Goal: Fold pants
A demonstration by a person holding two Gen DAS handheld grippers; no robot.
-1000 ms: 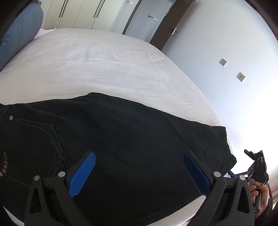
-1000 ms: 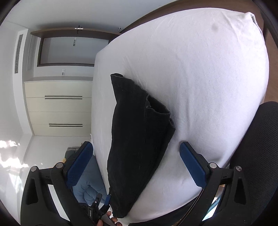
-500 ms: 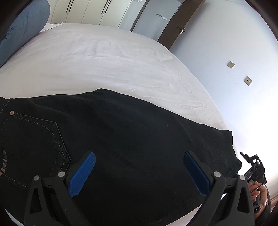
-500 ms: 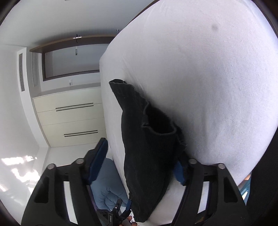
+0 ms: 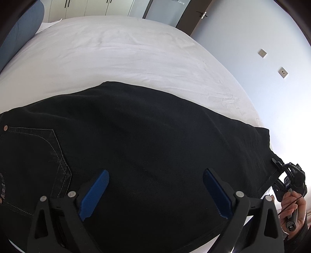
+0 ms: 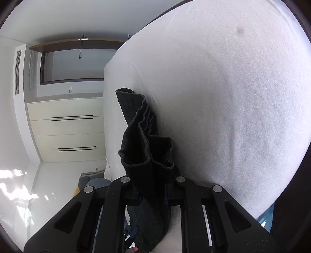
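Black pants lie flat across the near side of a white bed, back pocket at the left and leg hems at the right. My left gripper hovers open over the middle of the pants, blue pads apart. My right gripper is shut on the bunched leg hems at the bed's edge. It also shows in the left wrist view at the far right, at the hem end.
A blue-grey cushion sits at the bed's far left. White wardrobes and a door stand beyond the bed. A wall with two sockets runs along the right side.
My right gripper moved onto the leg hems and closed on them, bunching the fabric. My left gripper came a little lower over the pants and stayed open.
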